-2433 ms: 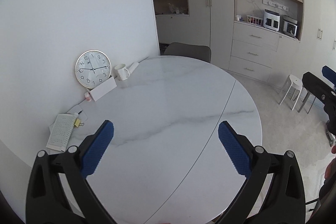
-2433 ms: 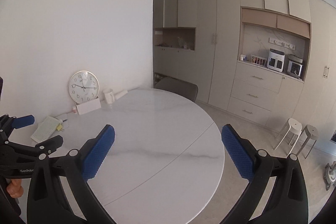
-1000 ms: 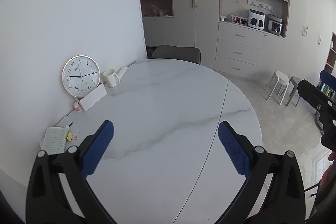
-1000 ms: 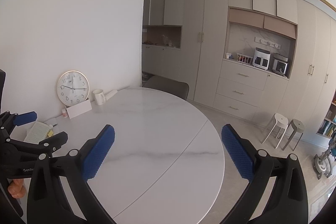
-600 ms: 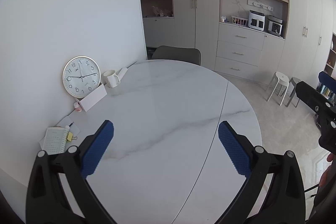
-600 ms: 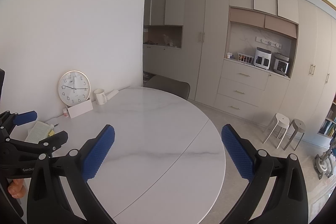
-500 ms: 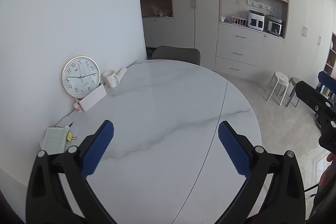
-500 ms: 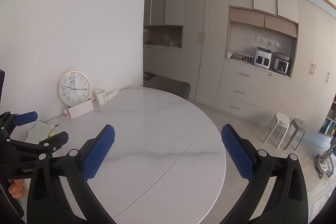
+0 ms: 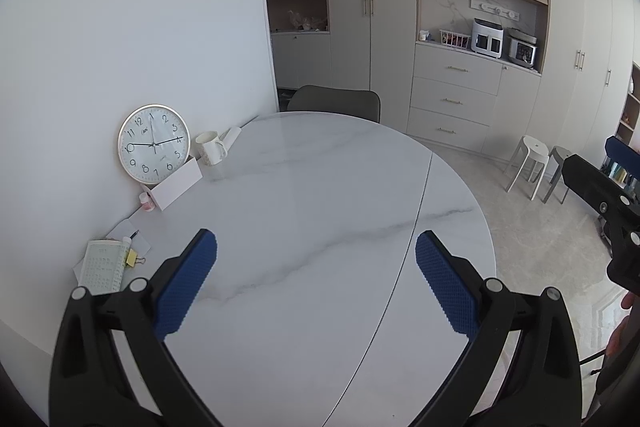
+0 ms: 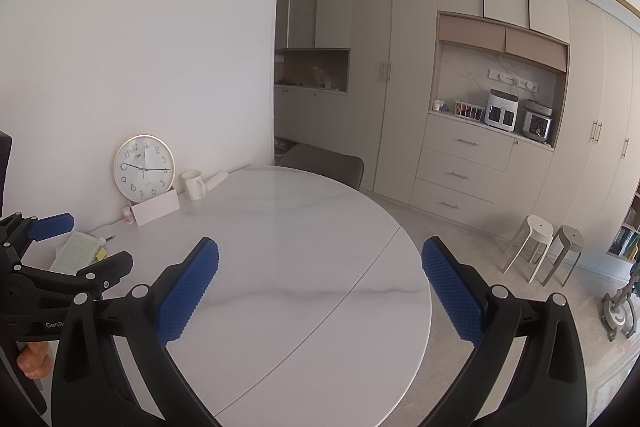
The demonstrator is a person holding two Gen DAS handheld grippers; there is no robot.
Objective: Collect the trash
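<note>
The left hand-held gripper (image 9: 316, 267) hangs over the near part of a round white marble desk (image 9: 320, 195), its blue pads spread wide apart with nothing between them. The right hand-held gripper (image 10: 320, 275) hangs over the same desk, likewise spread wide and empty.

No clear piece of trash can be made out. The only loose items lie far ahead and to the left of both grippers, along the wall: a wall clock (image 9: 154, 143) leaning upright, a white card (image 9: 178, 183) propped just in front of it, and a white mug (image 9: 210, 148) beside it. Nearer the left hand-held gripper's left finger sit a small notebook (image 9: 102, 267) with a yellow binder clip (image 9: 134, 259) touching it, resting on loose paper.
</note>
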